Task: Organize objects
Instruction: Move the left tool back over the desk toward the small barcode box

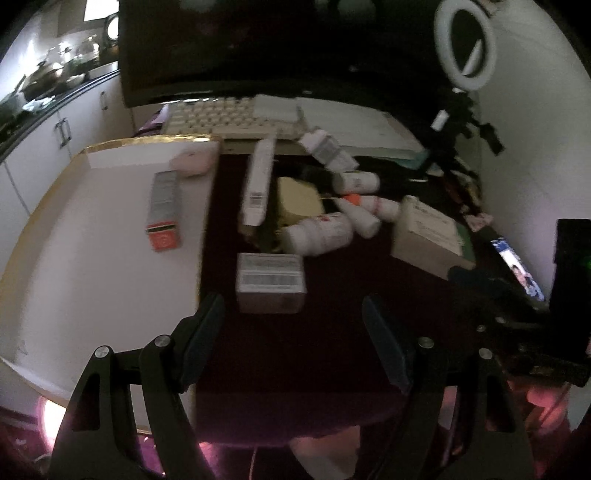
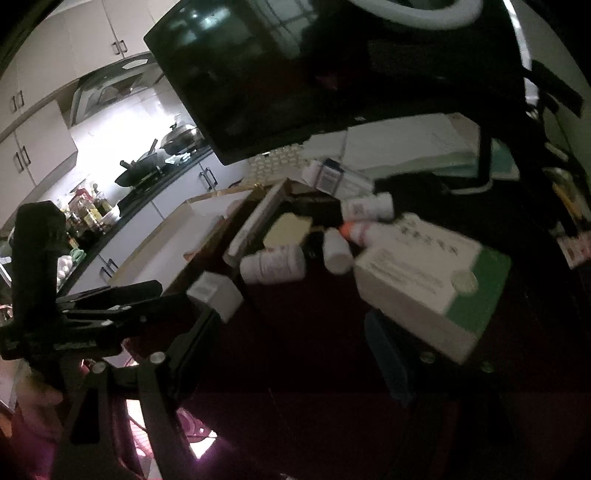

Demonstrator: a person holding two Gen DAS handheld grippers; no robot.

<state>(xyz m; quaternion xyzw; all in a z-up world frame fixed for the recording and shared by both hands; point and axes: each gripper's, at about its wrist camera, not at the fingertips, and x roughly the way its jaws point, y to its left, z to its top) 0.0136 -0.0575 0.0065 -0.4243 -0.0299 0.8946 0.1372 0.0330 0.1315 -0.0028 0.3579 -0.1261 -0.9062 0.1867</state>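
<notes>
Lining up left hand-held gripper (image 1: 293, 314), jaws spread, empty; small barcode box (image 1: 271, 282) just ahead between fingertips. Right hand-held gripper (image 2: 295, 325) spread too. Next we advance, pinch box, carry toward white tray (image 1: 92, 236) on gripper's left.

Both views dim and motion-smeared. Print on the small grey carton (image 1: 270, 282) near the dark mat's front edge: barcode stripes visible, lettering unreadable. Labels on the tipped white bottles (image 1: 320, 232) mid-mat too blurred to read. Yellow block (image 1: 297, 201) partly hidden behind the long white box (image 1: 258, 181). Right wrist view: near corner of the green-and-white box (image 2: 428, 284) covers the right gripper's (image 2: 291, 345) right finger tip. Ring light (image 2: 417, 11) cut off by that view's top edge. Keyboard (image 1: 218, 118) rear edge lost under the monitor (image 1: 258, 48).
</notes>
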